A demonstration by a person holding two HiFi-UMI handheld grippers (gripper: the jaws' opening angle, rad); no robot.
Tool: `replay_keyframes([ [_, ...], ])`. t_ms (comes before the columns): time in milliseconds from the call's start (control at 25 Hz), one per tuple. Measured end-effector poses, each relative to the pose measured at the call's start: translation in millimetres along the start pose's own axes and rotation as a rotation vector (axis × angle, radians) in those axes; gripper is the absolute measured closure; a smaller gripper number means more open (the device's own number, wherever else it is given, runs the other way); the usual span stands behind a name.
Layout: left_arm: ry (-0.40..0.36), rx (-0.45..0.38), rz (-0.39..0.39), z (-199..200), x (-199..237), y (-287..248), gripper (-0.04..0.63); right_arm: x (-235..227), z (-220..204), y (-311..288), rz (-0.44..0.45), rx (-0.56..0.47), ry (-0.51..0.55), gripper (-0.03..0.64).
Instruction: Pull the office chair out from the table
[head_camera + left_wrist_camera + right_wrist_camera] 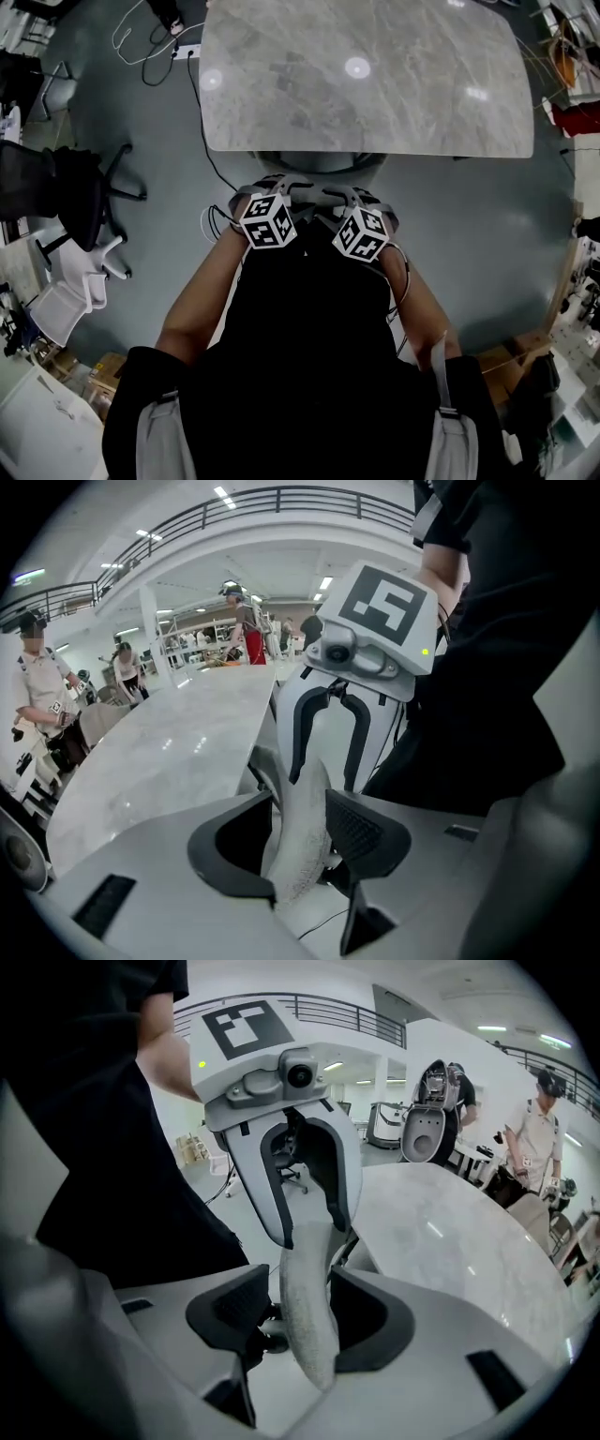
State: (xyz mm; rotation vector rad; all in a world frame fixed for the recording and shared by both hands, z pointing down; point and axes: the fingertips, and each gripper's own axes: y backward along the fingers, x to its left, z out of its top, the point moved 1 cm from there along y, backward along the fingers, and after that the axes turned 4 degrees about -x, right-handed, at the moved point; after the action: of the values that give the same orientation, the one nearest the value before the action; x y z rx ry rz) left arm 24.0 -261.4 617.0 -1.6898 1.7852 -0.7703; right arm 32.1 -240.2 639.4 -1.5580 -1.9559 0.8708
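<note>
1. Student: Nearest the viewer, what do the two grippers have hold of?

2. Tutor: Nothing is clamped yet. Left gripper (298,841) and right gripper (305,1321) each straddle the padded top rim (302,799) of the office chair (319,163). Their jaws are parted and the pads are not yet pressing on the rim. The chair sits tucked under the near edge of the table (375,84), with the person's torso (309,319) close behind it.

3. Student: What could go wrong from here?

4. Tutor: These are judgements only.
   - A pull begun before the jaws close would let the curved rim slide out from between them.
   - Both holds lie high and near together at mid-rim, so a hard tug may tilt the back rather than roll the base.
   - The torso leaves little room, so the chair could run into the person.
   - Farther out, a black cable (199,122) trails across the floor left of the chair. A castor, hidden under the table, might snag it.
   - The black chair (80,192) at far left stands well apart and looks like no hazard.
</note>
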Motion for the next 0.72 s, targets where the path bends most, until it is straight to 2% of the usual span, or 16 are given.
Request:
replay_keyframes([
  [120, -0.007, 0.031, 0.006, -8, -2, -10, 0.370, 5, -7, -8, 0.019, 0.041, 0.046, 0.403],
  [400, -0.081, 0.107, -0.028, -29, -12, -30, 0.305, 6, -19, -23, 0.045, 0.080, 0.055, 0.394],
  [560, -0.169, 0.180, -0.044, -44, -23, -40, 0.302, 7, -29, -30, 0.055, 0.127, 0.081, 0.394],
  [720, -0.172, 0.207, -0.046, -53, -24, -51, 0.302, 6, -36, -36, 0.058, 0.160, 0.099, 0.394],
])
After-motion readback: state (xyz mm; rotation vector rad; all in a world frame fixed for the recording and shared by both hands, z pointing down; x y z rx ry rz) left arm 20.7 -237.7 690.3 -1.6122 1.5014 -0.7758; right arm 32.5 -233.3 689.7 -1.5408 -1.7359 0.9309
